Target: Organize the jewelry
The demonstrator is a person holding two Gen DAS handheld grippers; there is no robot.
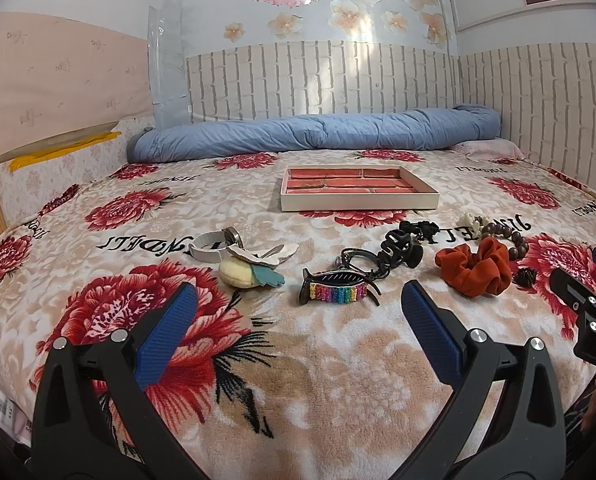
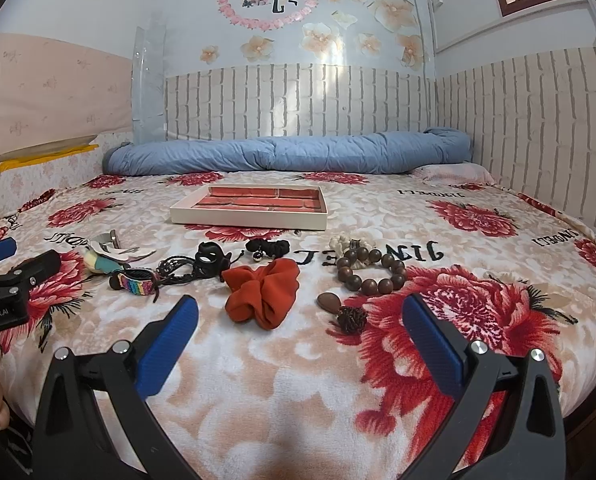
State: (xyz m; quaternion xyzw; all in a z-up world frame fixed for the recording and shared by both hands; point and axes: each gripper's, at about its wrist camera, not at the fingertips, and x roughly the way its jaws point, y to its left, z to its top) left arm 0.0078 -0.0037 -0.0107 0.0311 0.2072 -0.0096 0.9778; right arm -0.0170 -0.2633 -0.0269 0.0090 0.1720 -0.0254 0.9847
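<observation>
Jewelry and hair pieces lie in a row on the flowered bedspread. In the left wrist view: a rainbow hair clip (image 1: 336,291), a black claw clip (image 1: 401,249), an orange scrunchie (image 1: 476,267), a wooden bead bracelet (image 1: 512,240), a silver band (image 1: 208,245). A white tray (image 1: 358,202) with a brick-pattern base lies behind them. My left gripper (image 1: 298,300) is open, just short of the rainbow clip. My right gripper (image 2: 300,310) is open, just short of the scrunchie (image 2: 264,290) and the bracelet (image 2: 372,271). The tray (image 2: 250,216) is also in the right wrist view.
A rolled blue quilt (image 1: 314,132) lies along the far wall. A yellow plush piece (image 1: 240,272), a black hair tie (image 2: 268,247), a brown seed (image 2: 329,302) and a spiky dark bead (image 2: 352,317) also lie on the bed. The right gripper shows at the edge of the left wrist view (image 1: 586,292).
</observation>
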